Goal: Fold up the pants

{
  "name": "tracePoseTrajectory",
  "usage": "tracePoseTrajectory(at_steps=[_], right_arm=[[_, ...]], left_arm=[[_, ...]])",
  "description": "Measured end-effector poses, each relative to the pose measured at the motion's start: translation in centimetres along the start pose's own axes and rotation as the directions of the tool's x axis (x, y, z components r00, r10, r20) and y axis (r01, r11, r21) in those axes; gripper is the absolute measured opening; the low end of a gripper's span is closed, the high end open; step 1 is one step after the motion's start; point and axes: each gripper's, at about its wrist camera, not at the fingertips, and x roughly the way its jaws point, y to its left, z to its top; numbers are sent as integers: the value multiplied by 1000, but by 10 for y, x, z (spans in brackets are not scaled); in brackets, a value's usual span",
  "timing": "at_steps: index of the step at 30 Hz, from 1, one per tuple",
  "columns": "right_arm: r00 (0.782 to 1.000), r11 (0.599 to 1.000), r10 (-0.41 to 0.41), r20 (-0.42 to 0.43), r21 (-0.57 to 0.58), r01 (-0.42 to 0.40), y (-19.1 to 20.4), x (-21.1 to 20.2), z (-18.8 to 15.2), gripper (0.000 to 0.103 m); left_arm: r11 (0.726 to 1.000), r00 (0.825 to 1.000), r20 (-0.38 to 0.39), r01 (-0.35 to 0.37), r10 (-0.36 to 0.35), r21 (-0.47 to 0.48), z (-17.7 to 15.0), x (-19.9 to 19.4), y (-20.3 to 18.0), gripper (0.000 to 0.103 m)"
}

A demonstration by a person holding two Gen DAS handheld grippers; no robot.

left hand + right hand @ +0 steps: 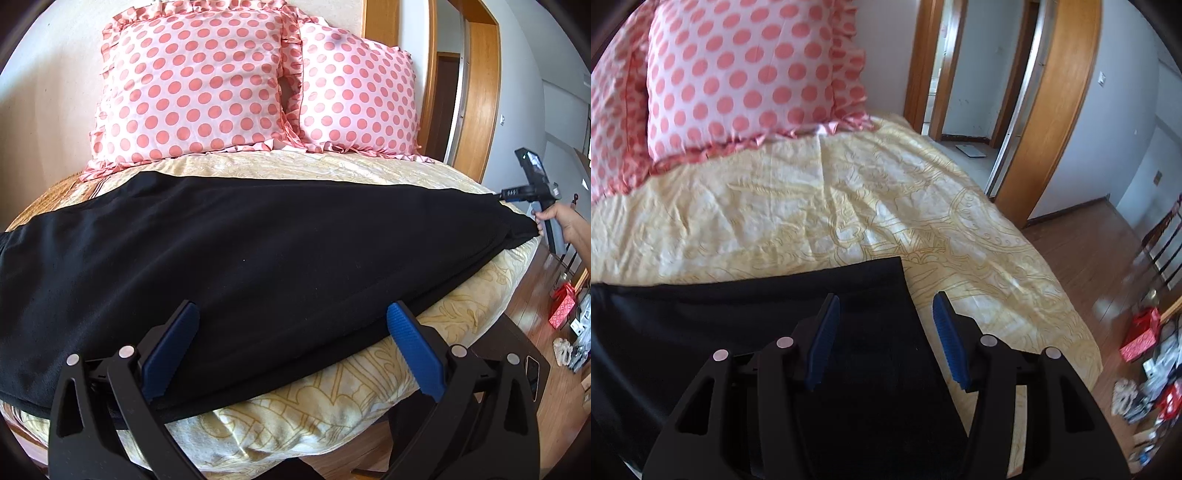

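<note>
Black pants [258,251] flat on bed [812,206]; L tool [291,317] & R tool [884,306] both agape, gripping nothing.

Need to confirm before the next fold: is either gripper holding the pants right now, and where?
Nothing is held. The left gripper and right gripper both stand open over the black pants, the right one at their end by the bed's edge.

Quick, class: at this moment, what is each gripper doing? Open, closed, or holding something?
Left gripper: open, jaws wide apart over the black pants, gripping nothing.
Right gripper: open, jaws apart above the end of the pants, holding nothing.
</note>
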Motion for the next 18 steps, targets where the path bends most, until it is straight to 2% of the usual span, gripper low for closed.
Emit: tracePoseTrajectory(at_steps=[2,4,7,11,14,18], right_arm=[[999,999,47,12,18,-47,-5,3,-3,47],[995,994,99,23,42,-100,-11,2,-5,21],[995,995,91,48,29,-92,-10,-3,-7,13],[992,999,36,122,-26,-34,-1,-16,-10,10],[986,999,19,163,-33,-14,1,-19,0,10],[988,998,3,157,-56,5,5,-12,16,10]], left_arm=[[1000,1000,-1,-6,6,0,0,1,0,101],[1000,1000,-2,-13,13,3,1,2,-1,101],[1000,1000,-5,-25,25,6,1,3,-2,101],[999,999,-9,-33,33,8,2,5,-2,101],[999,999,-13,-39,39,12,3,7,-3,101],[999,999,-14,-47,47,10,4,8,-3,101]])
